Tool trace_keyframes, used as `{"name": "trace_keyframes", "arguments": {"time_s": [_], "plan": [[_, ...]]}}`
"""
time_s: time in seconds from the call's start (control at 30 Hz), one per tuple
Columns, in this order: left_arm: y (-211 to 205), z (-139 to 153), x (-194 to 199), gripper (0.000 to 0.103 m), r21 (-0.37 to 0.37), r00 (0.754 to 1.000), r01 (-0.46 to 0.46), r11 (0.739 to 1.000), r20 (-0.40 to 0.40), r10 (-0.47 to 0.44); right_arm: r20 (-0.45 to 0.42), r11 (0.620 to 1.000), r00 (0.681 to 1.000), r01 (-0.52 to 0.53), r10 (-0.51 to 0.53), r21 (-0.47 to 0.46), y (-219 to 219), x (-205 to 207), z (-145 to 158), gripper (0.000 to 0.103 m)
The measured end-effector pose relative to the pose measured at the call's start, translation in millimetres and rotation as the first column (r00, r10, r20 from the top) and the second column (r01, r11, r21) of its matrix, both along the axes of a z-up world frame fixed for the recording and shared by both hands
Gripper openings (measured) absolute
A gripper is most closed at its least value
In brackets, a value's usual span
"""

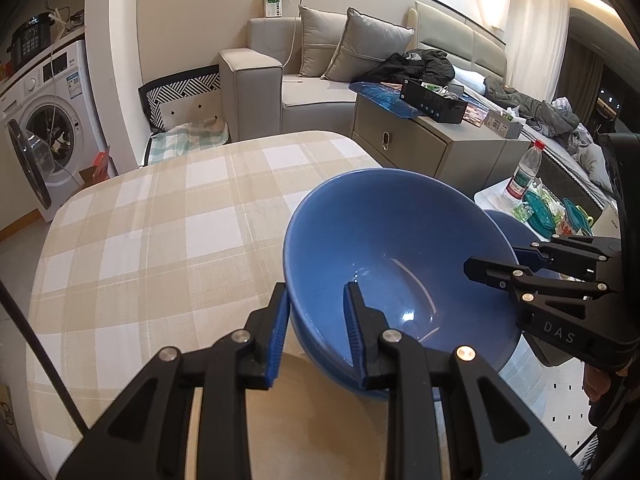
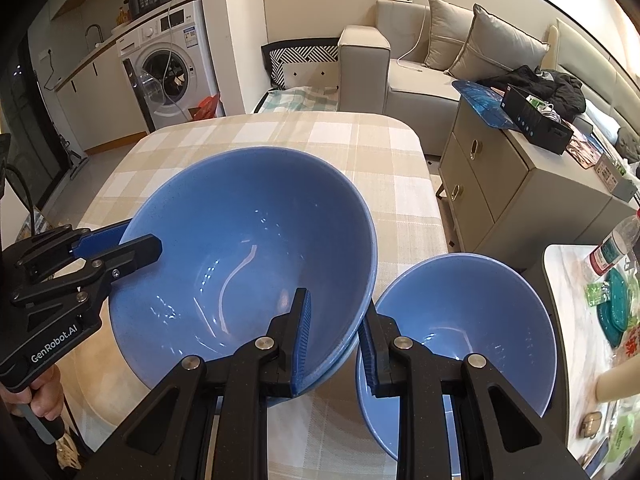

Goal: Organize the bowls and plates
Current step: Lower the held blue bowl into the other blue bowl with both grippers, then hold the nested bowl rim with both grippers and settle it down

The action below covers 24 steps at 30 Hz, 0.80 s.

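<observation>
A large blue bowl [image 1: 380,240] [image 2: 248,240] is tilted over the plaid-clothed table [image 1: 160,240] [image 2: 360,140], nested in a second blue bowl whose edge [image 2: 334,364] shows just under it. My left gripper [image 1: 316,292] is shut on the near-left rim, one pad inside and one outside. My right gripper [image 2: 338,304] is shut on the opposite rim in the same way. Each gripper shows in the other's view: the right gripper [image 1: 500,268] and the left gripper [image 2: 120,244]. A smaller blue bowl [image 2: 460,312] [image 1: 504,220] stands on the table just right of the large one.
A grey cabinet [image 2: 500,184] with a black box stands right of the table. A low side table [image 2: 580,320] holds a water bottle [image 1: 524,172] and teal containers. A sofa [image 1: 280,80] and a washing machine [image 1: 52,120] lie beyond. A hand [image 2: 44,392] grips the left gripper's handle.
</observation>
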<state>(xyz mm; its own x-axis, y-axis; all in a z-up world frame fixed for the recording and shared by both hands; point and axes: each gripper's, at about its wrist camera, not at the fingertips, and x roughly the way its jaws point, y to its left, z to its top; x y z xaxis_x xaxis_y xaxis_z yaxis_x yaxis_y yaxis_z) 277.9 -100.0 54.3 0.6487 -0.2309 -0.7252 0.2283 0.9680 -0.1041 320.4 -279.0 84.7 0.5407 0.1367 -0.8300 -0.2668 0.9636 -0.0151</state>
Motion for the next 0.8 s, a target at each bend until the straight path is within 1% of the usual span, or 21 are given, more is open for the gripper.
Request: {"name": "trace_keyframes", "arguments": {"time_s": [0.33,0.8], "plan": [[0,-11,2,0.025,0.007,1.0,0.001,1.0,-0.023,-0.001,-0.002,1.0,1.0,0.003,-0.003,-0.022,0,2,-7,0.023],[-5,-19,3,0.025,0.04,1.0,0.005,0.999,-0.031,-0.003,-0.017,0.999,1.0,0.0,-0.001,-0.05,2,2,-20,0.024]]}}
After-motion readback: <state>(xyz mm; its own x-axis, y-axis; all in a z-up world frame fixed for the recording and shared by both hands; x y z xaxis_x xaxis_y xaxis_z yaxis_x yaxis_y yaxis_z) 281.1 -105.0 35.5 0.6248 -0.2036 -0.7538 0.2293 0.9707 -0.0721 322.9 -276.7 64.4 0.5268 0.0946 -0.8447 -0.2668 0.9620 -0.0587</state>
